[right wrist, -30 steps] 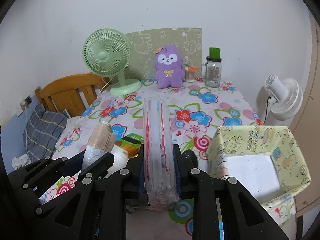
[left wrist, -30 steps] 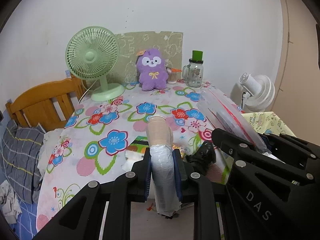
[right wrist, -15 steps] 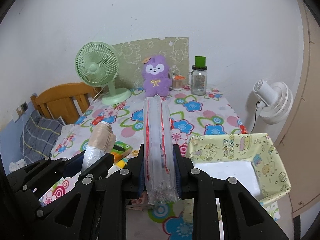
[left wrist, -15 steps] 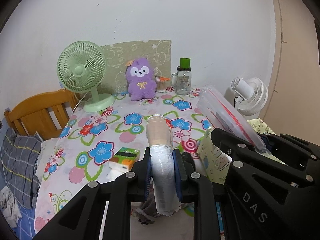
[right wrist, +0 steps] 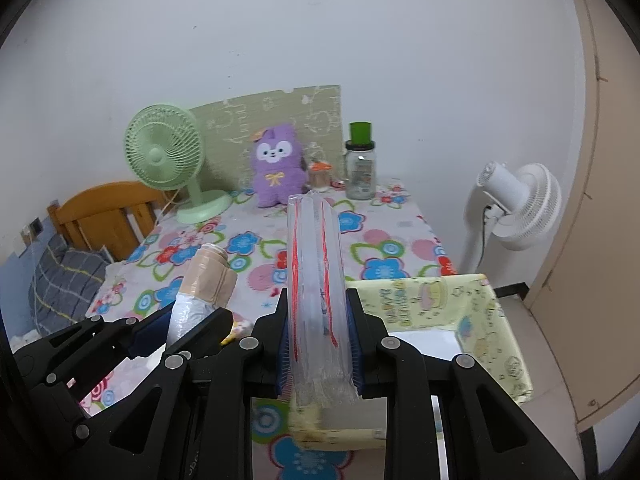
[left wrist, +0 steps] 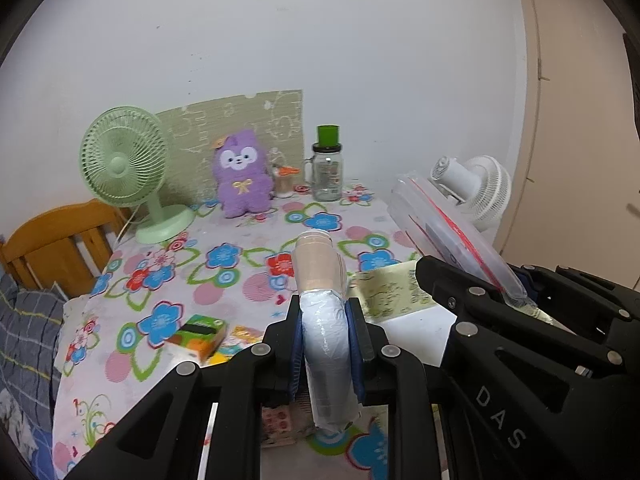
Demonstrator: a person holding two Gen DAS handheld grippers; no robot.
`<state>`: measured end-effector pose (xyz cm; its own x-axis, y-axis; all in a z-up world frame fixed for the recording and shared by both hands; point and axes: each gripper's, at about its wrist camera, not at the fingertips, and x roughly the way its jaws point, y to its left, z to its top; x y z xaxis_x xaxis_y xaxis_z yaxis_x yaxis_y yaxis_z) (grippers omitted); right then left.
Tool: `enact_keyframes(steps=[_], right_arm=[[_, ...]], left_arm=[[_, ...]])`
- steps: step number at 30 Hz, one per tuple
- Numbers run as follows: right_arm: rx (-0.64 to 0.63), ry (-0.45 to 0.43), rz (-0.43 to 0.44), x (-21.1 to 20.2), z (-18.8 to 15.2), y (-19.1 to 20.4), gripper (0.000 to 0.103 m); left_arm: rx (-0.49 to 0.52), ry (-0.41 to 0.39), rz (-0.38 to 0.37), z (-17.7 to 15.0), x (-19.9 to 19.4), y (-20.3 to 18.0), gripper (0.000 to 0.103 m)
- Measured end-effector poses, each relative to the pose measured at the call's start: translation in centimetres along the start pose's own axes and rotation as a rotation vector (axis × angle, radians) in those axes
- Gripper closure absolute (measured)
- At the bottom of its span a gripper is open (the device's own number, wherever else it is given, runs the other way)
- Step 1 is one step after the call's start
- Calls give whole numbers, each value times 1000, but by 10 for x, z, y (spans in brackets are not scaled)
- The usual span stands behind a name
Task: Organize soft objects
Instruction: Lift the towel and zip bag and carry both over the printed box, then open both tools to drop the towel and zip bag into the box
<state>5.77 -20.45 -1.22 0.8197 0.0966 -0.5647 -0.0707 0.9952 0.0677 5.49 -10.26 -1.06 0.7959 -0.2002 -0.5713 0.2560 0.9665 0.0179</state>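
Note:
My left gripper (left wrist: 327,344) is shut on a wrapped roll (left wrist: 322,280), beige at its far end and in clear film at the near end; the roll also shows in the right wrist view (right wrist: 204,284). My right gripper (right wrist: 319,336) is shut on a clear zip bag with red lines (right wrist: 316,264), seen too in the left wrist view (left wrist: 448,228). Both are held above the near edge of the floral table. A yellow fabric box (right wrist: 492,320) stands open below the right gripper. A purple plush (right wrist: 276,168) sits at the back.
A green desk fan (right wrist: 168,160), a glass jar with a green lid (right wrist: 360,168) and a small orange-topped pot (right wrist: 320,174) stand at the back of the floral tablecloth (right wrist: 384,236). A green tissue pack (left wrist: 196,336) lies near the front. A white floor fan (right wrist: 516,200) stands to the right, a wooden bed frame (right wrist: 104,212) to the left.
Both grippers have risen and drawn back from the table with their loads still held. The yellow box has come under the right gripper.

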Motion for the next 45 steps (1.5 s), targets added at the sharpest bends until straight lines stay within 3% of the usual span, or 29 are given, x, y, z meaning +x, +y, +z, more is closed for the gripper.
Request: enact_keyframes(steps=[17, 33, 39, 42, 45], right_arm=[[56, 13, -76, 3, -8, -66, 76], [110, 109, -115, 42, -25, -106, 76], [129, 147, -107, 54, -33, -112, 74], [136, 162, -116, 59, -34, -113, 67], [166, 176, -102, 61, -35, -116, 39]], left_arm=[[54, 23, -82, 4, 30, -59, 85], [72, 129, -100, -6, 79, -85, 82], [64, 167, -102, -11, 91, -86, 65], [62, 178, -89, -13, 93, -85, 57], [52, 191, -84, -12, 95, -82, 41]])
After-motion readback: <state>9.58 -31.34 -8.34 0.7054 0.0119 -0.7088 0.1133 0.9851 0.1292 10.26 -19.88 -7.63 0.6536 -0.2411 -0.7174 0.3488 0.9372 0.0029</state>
